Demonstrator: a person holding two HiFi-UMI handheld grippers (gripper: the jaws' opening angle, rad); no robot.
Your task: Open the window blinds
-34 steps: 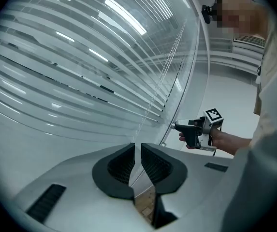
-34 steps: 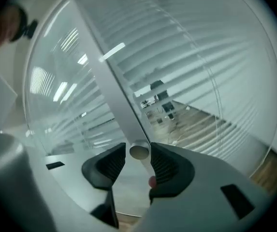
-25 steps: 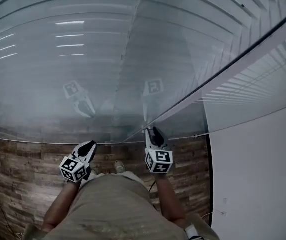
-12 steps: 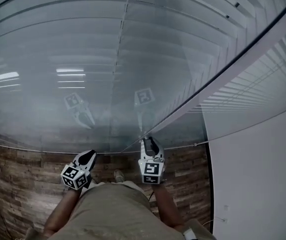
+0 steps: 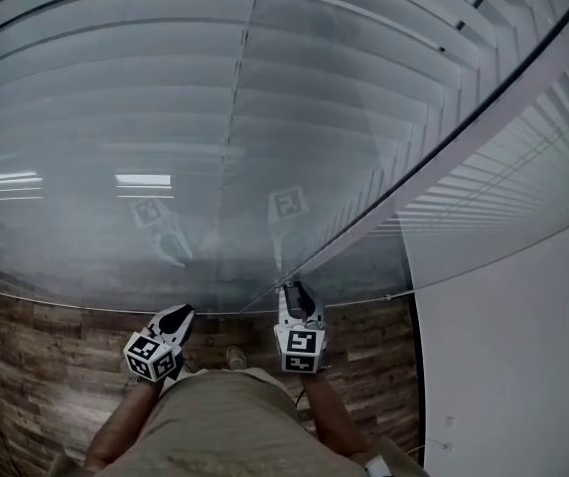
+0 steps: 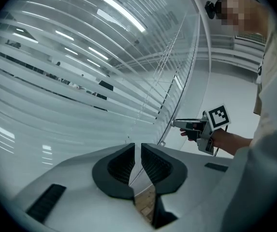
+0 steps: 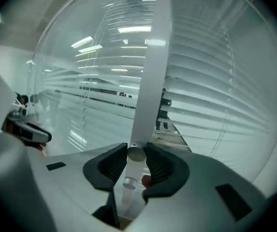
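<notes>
No words, numbers or brand names can be read in any view. The only printed signs are black-and-white square patterns without letters. They stand on the marker cube of the left claw at lower left of the head view. The cube of the right claw at lower centre carries them too.

The blind slats look smooth, pale and matt behind a glossy glass pane that mirrors ceiling lights. The floor is brown, rough-looking wood-grain plank. The right hand-held gripper has a smooth matt grey plastic shell and dark ribbed pads, clamped on a clear glossy plastic wand with a dull silvery cap. The person wears plain beige cloth.
</notes>
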